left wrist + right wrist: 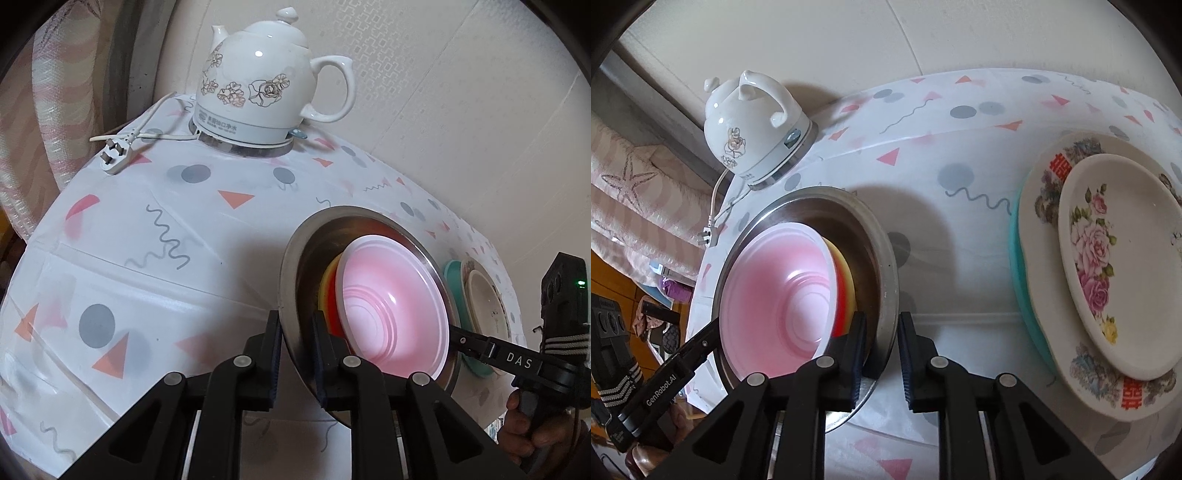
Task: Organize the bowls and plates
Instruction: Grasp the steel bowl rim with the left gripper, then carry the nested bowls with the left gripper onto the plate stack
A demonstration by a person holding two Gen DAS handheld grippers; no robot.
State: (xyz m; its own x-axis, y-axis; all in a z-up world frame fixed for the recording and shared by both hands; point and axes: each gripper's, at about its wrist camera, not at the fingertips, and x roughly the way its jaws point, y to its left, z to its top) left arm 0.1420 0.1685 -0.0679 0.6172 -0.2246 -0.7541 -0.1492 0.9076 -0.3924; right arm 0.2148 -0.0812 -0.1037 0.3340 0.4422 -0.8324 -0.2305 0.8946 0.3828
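Note:
A steel basin [295,280] [882,258] sits on the patterned tablecloth. It holds a pink bowl [391,302] [775,299] nested on a yellow bowl [327,284] [846,273] and a red one. My left gripper [297,332] straddles the basin's left rim, one finger inside, one outside, jaws close around it. My right gripper [882,334] straddles the opposite rim the same way; it also shows in the left wrist view [458,338]. A stack of plates [1108,266] [480,302] lies right of the basin: a rose plate on a larger floral plate on a teal one.
A white ceramic electric kettle [266,81] [753,125] stands on its base at the back, its cord and plug [114,155] lying on the cloth. A wall runs behind the table. Curtain and clutter lie beyond the table's left edge.

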